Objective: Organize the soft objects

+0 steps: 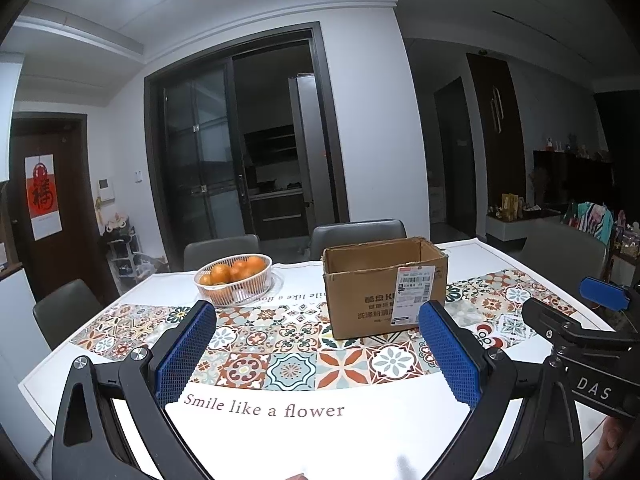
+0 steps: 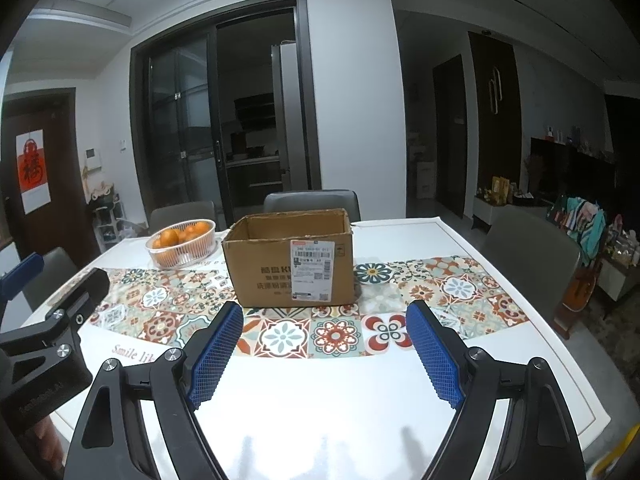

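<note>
A white dining table [image 2: 460, 236] with a band of colourful floral tile pattern is spreading out under and ahead of both sets of jaws. Printed on its near edge, just below the left jaws, the line "Smile like a flower" [image 1: 264, 406] is reading clearly; the same words are showing upside down beyond, beside the basket.

An open-topped brown cardboard box [image 2: 290, 258] is standing on the tile band, straight ahead of the right jaws and ahead and a little to the right of the left jaws, touching neither. Its inside is not showing from these angles. A white shipping label with barcodes [image 2: 312, 270] is sticking to its near face, next to dark printed Chinese characters and the letters "KU"; the small print is too fine to read.

A white slotted plastic basket of oranges [image 1: 236, 280] is sitting beyond the left jaws, left of the box.

The left gripper [image 1: 316, 348] is hovering with its blue ridged pads spread wide, holding nothing. The right gripper [image 2: 324, 346] is likewise gaping wide and empty over bare table. "DAS" is lettered on the right gripper's black body in the left wrist view.
</note>
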Action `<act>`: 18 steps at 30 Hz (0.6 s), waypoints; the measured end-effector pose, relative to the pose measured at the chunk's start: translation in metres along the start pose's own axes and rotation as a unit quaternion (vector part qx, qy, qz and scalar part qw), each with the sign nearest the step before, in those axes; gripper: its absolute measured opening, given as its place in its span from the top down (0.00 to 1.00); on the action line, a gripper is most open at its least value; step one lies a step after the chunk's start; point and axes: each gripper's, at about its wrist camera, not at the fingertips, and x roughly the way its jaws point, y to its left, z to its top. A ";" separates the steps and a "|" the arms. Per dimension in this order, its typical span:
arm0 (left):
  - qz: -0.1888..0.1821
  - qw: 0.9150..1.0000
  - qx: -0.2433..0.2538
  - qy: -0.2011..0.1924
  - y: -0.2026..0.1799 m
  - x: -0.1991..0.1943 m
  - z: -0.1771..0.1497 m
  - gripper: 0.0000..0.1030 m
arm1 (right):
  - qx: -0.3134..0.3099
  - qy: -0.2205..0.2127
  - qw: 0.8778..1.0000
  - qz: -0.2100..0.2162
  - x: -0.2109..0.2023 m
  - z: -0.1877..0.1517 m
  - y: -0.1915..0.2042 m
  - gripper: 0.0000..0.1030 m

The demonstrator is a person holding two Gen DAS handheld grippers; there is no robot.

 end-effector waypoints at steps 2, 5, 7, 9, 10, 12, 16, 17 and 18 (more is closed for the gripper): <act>0.001 1.000 0.001 0.000 0.000 0.000 0.000 0.00 | 0.001 0.001 1.000 0.000 0.001 0.000 -0.002 0.18; 0.000 1.000 0.000 0.000 -0.001 0.000 0.000 0.00 | 0.002 0.002 1.000 0.000 0.001 0.000 -0.002 0.18; 0.001 1.000 0.000 0.000 -0.001 0.000 0.000 0.00 | 0.003 0.001 1.000 0.000 0.001 0.000 -0.003 0.18; 0.000 1.000 0.000 0.000 -0.001 0.000 0.000 0.00 | 0.003 0.001 1.000 0.000 0.001 0.000 -0.003 0.18; 0.001 1.000 0.000 0.000 -0.001 0.000 0.000 0.00 | 0.002 0.001 1.000 -0.001 0.001 0.000 -0.003 0.18; -0.001 1.000 -0.001 0.000 -0.001 0.000 0.000 0.00 | 0.002 0.001 1.000 0.000 0.001 0.000 -0.003 0.18; 0.001 1.000 -0.002 0.002 0.000 0.003 -0.002 0.00 | 0.001 0.002 1.000 0.001 0.002 0.000 -0.002 0.18; 0.001 1.000 -0.003 0.002 0.000 0.003 -0.002 0.00 | 0.001 0.003 1.000 0.001 0.002 0.000 -0.002 0.18; 0.000 1.000 -0.003 0.003 0.000 0.004 -0.003 0.00 | 0.002 0.004 1.000 0.001 0.002 0.000 -0.003 0.18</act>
